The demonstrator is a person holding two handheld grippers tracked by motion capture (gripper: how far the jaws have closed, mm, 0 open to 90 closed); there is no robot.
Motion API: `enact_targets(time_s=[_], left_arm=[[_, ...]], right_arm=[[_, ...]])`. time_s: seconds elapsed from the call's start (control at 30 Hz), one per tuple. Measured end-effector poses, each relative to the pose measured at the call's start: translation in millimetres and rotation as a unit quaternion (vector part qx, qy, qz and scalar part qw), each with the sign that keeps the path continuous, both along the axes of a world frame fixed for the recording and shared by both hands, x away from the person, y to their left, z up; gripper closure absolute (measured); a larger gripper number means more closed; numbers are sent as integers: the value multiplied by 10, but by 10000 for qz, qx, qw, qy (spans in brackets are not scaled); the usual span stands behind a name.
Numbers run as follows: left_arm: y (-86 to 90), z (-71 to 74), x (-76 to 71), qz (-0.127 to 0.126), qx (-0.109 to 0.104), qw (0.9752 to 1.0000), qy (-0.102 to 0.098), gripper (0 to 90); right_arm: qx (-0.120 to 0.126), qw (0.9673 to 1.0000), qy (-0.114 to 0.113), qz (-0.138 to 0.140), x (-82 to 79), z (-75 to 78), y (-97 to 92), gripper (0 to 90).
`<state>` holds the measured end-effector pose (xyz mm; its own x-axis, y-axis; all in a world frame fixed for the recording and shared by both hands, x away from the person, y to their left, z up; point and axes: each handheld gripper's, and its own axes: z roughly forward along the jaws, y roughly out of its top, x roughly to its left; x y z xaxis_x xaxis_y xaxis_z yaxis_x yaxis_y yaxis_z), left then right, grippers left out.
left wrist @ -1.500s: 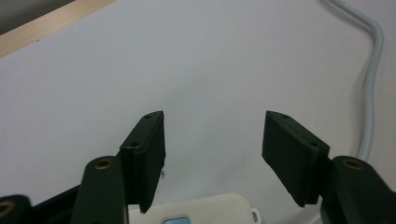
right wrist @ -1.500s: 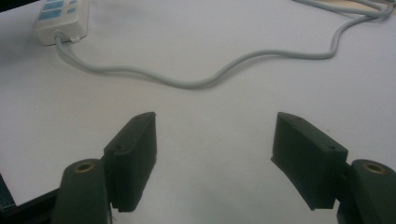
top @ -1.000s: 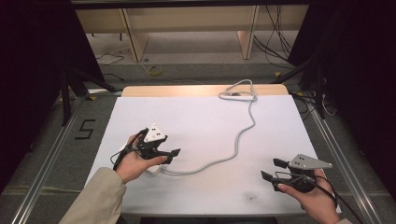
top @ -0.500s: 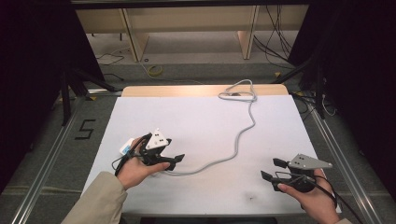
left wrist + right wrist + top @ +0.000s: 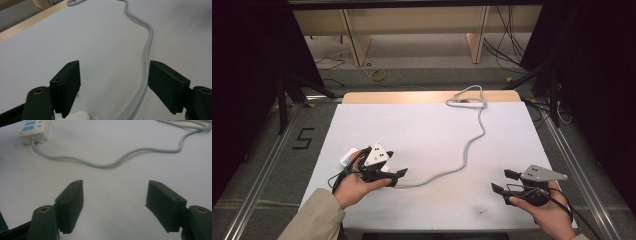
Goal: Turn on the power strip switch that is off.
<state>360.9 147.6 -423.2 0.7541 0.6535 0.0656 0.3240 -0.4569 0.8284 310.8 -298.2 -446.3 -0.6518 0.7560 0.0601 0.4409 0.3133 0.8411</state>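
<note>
High view: fixed, above the person's edge of the table (image 5: 432,135), looking forward and down; takes in the whole white top plus floor and shelving beyond the far edge.

Left tool (image 5: 113,87) view: rides low, close to the surface, jaws rising from the bottom, facing toward the far edge along the grey cable (image 5: 149,40); a white corner at the bottom edge is probably the power strip (image 5: 76,116), too cropped to be sure.

Right tool (image 5: 115,205) view: also low and close, facing left across the near part of the table toward the strip.

All three views share the cable's winding run.
</note>
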Motion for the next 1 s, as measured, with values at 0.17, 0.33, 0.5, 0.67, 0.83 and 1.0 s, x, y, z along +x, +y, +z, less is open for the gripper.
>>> enact_targets(time_s=[0.17, 0.33, 0.5, 0.67, 0.83, 1.0], left_arm=[[53, -3, -34, 41, -27, 10000, -69, 260], [114, -7, -71, 76, -53, 9999, -103, 260], [166, -14, -108, 111, -111, 9998, -139, 258], [218, -23, -133, 167, -76, 9998, -116, 256], [265, -26, -150, 197, -83, 9997, -121, 233], [323, -45, -177, 235, -113, 9996, -120, 220]], right_arm=[[6, 10000, -4, -3, -3, 4, 1, 305], [-2, 10000, -1, -1, -3, 5, 4, 305], [5, 10000, -21, 10, 0, 3, 4, 303], [9, 10000, -13, 14, 0, 2, 7, 303], [10, 10000, -10, 13, -1, 2, 6, 302], [8, 10000, -2, 21, -1, 1, 9, 301]])
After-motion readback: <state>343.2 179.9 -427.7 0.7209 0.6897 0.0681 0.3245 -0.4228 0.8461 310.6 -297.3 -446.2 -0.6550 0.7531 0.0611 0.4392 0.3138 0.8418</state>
